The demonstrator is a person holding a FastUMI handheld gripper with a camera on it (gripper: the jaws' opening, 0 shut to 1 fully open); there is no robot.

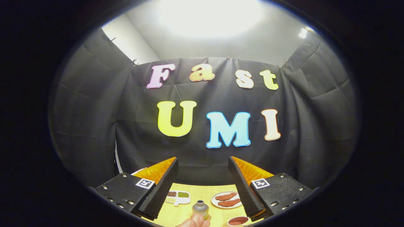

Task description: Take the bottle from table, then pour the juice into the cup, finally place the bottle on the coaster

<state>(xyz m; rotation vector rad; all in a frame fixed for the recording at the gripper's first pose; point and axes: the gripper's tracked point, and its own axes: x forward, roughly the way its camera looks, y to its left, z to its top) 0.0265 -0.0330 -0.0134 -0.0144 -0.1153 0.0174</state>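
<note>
Bottle: the bottle [200,208] is small and squat, with a grey-silver body, a yellowish label band low on it and a dark cap seen from above; it stands upright on the table, between the two fingers and ahead of them.
Hand: fingertips of a person's hand [195,221] sit just in front of the bottle's base, touching or almost touching it; I cannot tell which.
Cup: the cup [237,221] stands just beside the bottle, on the right finger's side, its inside reddish-brown.
Plate: a round white plate [228,200] lies beyond the cup and carries two reddish-brown pieces of food.
Tray: a white divided tray [178,197] lies on the other side of the bottle, near the left finger, with brown, green and pale fillings in separate compartments.
Table: the table [205,190] has a light yellow wooden top and runs back to the booth's black cloth wall.
Gripper: the gripper [203,186] is raised above the table with its jaws spread wide, holding nothing; both fingers are apart from the bottle.
</note>
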